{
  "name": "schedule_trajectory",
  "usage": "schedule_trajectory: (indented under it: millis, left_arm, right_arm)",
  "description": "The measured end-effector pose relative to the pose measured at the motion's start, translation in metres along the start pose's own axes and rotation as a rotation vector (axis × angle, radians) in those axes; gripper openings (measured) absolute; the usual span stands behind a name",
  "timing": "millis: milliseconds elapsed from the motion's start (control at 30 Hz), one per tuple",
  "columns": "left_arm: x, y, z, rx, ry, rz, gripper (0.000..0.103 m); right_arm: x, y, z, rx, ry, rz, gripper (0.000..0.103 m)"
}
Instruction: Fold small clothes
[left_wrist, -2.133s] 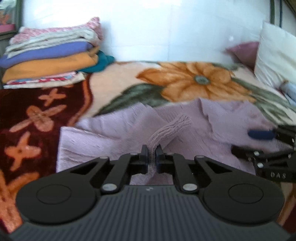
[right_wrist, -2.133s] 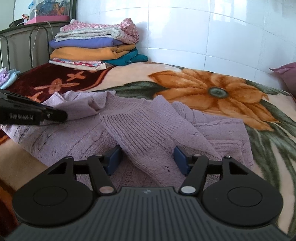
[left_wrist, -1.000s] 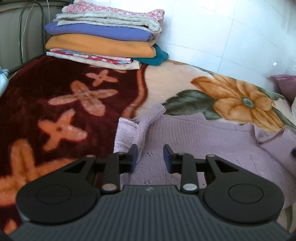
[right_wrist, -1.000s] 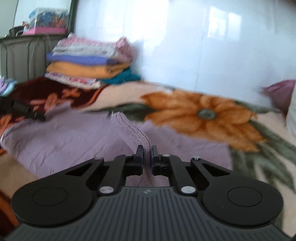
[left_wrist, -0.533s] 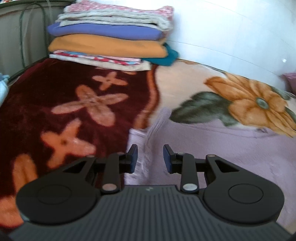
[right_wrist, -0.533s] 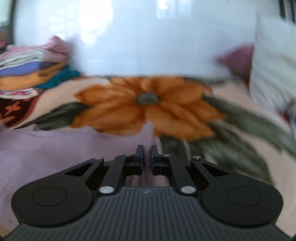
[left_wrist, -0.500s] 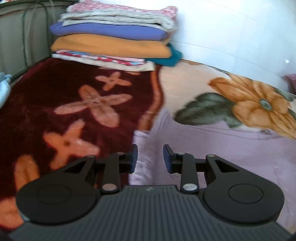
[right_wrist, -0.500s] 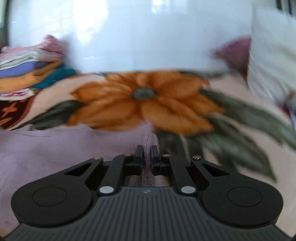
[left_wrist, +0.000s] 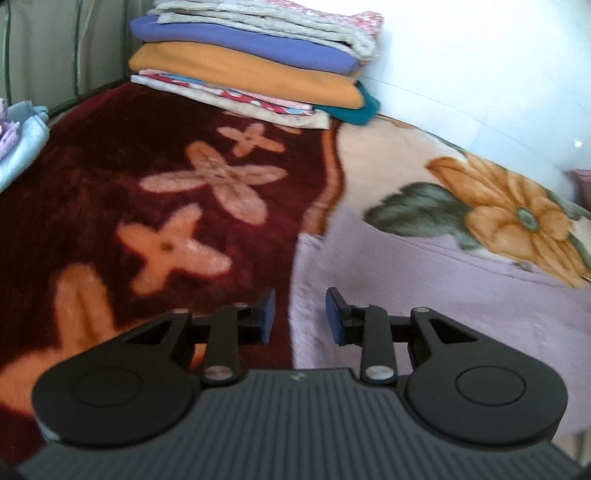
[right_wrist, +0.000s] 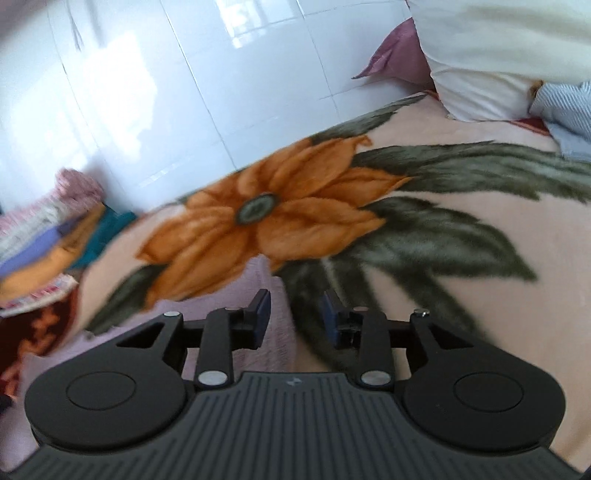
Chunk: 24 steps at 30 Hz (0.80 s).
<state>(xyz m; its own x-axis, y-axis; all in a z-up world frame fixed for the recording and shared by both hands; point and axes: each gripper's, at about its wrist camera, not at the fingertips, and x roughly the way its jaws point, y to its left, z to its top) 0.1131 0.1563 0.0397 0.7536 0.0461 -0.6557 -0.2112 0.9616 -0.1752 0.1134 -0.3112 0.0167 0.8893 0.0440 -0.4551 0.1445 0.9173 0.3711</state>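
A lilac knitted sweater (left_wrist: 443, 295) lies spread flat on the flowered blanket. My left gripper (left_wrist: 300, 314) is open and empty, just above the sweater's left edge. In the right wrist view the sweater's right end (right_wrist: 258, 295) lies under and to the left of my right gripper (right_wrist: 293, 314), which is open and holds nothing. The rest of the sweater is hidden behind each gripper body.
A stack of folded clothes (left_wrist: 255, 62) sits at the back left against the tiled wall, also seen in the right wrist view (right_wrist: 48, 236). A white pillow (right_wrist: 498, 55) and a striped blue cloth (right_wrist: 565, 107) lie at the back right. A pale blue cloth (left_wrist: 18, 147) is at the far left.
My right gripper has opened and let go of the sweater's right end. My left gripper stays open and has shifted left along the sweater's left edge. The sweater now lies flatter.
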Motion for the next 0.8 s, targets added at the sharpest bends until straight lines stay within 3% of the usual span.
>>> schedule_trajectory:
  millis: [167,300,400,500,533,667,800]
  left_arm:
    - [-0.024,-0.017,-0.016,0.056,0.032,-0.071,0.033]
    - [-0.036,-0.029,-0.030,0.113,0.031,-0.080,0.033]
    - [-0.037,-0.033,-0.038,0.148,0.032,-0.069,0.033]
    - [-0.040,-0.037,-0.045,0.197,0.018,-0.037,0.033]
    - [-0.041,-0.037,-0.046,0.207,0.013,-0.032,0.033]
    - [-0.050,-0.035,-0.044,0.189,0.009,-0.018,0.033]
    - [-0.064,-0.035,-0.045,0.147,0.016,-0.079,0.033]
  right_arm:
    - [-0.031,0.011,-0.008,0.002,0.009,0.169,0.038]
    - [-0.038,0.033,-0.020,-0.078,0.044,0.249,0.038]
    - [-0.027,0.038,-0.028,-0.116,0.079,0.196,0.038]
    - [-0.010,0.028,-0.034,-0.122,0.088,0.024,0.039]
    - [-0.008,0.023,-0.036,-0.116,0.080,0.009,0.039]
    - [-0.016,0.013,-0.034,-0.065,0.076,0.046,0.044]
    - [-0.035,0.005,-0.027,-0.026,0.093,0.085,0.069]
